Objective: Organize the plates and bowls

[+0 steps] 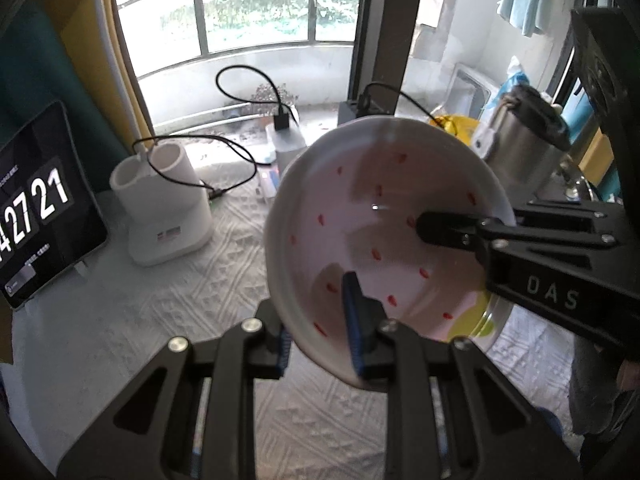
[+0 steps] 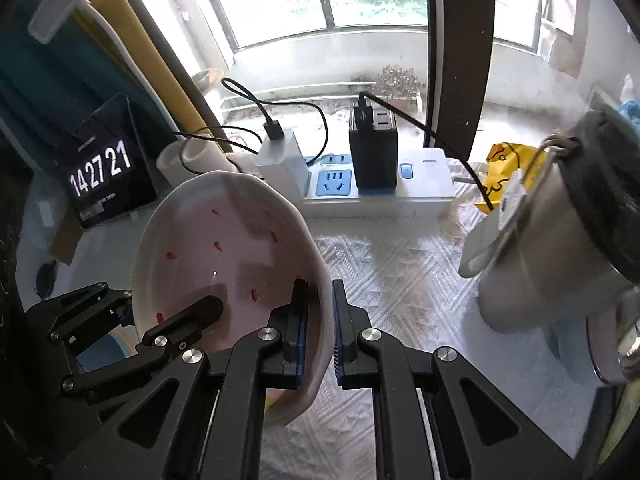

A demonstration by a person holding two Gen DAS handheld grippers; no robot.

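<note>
Now you hold the bowl tilted in the air above the bench, both sets of jaws pinching its rim: left gripper near, right gripper opposite. Next, probably one releases before you set it down.

Daylight floods in from the large window behind, blown out and hazy in both views. The white textured cloth surface is evenly lit, with soft shadows. A small glare spot sits inside the white red-speckled bowl, which looks slightly blurred. Strong fisheye bending and dark vignetting at the corners; the near black tool parts are soft.
</note>
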